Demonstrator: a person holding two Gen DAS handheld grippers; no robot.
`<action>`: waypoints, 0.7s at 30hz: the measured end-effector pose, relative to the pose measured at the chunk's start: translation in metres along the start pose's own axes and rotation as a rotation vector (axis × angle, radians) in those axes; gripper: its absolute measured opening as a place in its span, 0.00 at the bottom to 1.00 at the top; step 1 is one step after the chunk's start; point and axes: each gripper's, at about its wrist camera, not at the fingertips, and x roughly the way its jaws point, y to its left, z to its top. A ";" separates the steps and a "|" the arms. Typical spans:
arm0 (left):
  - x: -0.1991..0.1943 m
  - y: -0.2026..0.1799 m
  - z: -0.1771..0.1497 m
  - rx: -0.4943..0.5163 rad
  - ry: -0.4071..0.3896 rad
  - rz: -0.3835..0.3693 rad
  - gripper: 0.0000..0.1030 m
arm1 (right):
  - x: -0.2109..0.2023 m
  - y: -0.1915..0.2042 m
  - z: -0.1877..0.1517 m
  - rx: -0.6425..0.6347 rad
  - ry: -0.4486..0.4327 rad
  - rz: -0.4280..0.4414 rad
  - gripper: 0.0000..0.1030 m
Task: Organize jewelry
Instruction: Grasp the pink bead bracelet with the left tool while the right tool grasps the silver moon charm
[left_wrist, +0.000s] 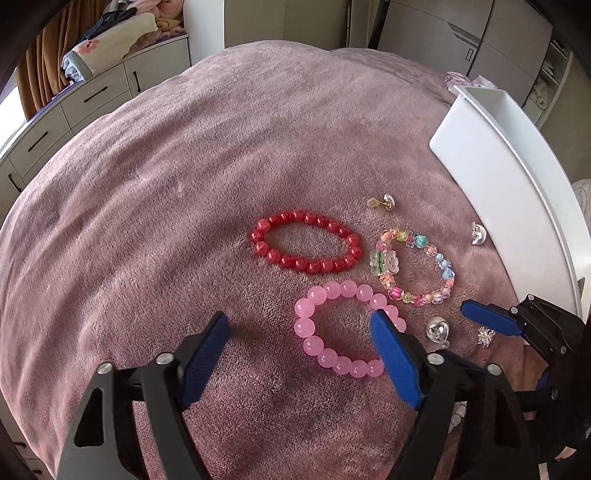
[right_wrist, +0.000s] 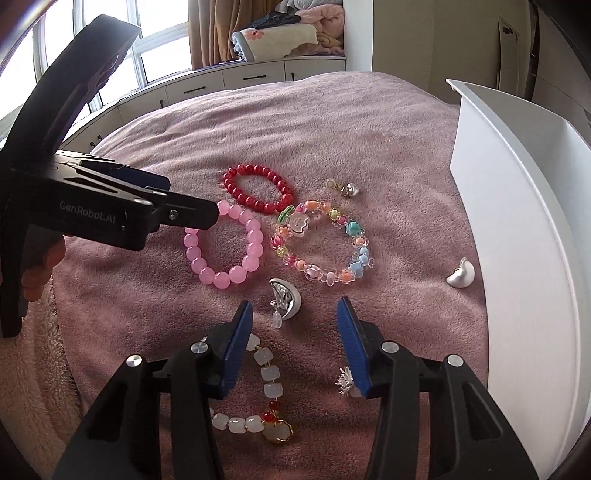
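Jewelry lies on a pink blanket. A red bead bracelet, a pink bead bracelet and a multicolour charm bracelet lie together. A silver moon earring, a sparkly stud, a shell earring, a gold-and-pearl earring and a white-bead bracelet lie around them. My left gripper is open over the pink bracelet's near side. My right gripper is open and empty just behind the moon earring.
A white organizer box stands along the right edge of the blanket. A white drawer unit with folded blankets on top stands beyond the bed, by a window.
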 end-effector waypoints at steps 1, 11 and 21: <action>0.004 -0.001 0.000 0.006 0.010 0.003 0.70 | 0.003 -0.001 0.000 0.002 0.005 0.003 0.40; 0.012 -0.007 0.000 0.031 0.016 -0.024 0.41 | 0.011 -0.002 0.000 0.022 0.020 0.055 0.17; 0.000 -0.005 -0.004 0.009 -0.026 -0.098 0.16 | -0.007 0.013 0.003 -0.006 -0.039 0.067 0.17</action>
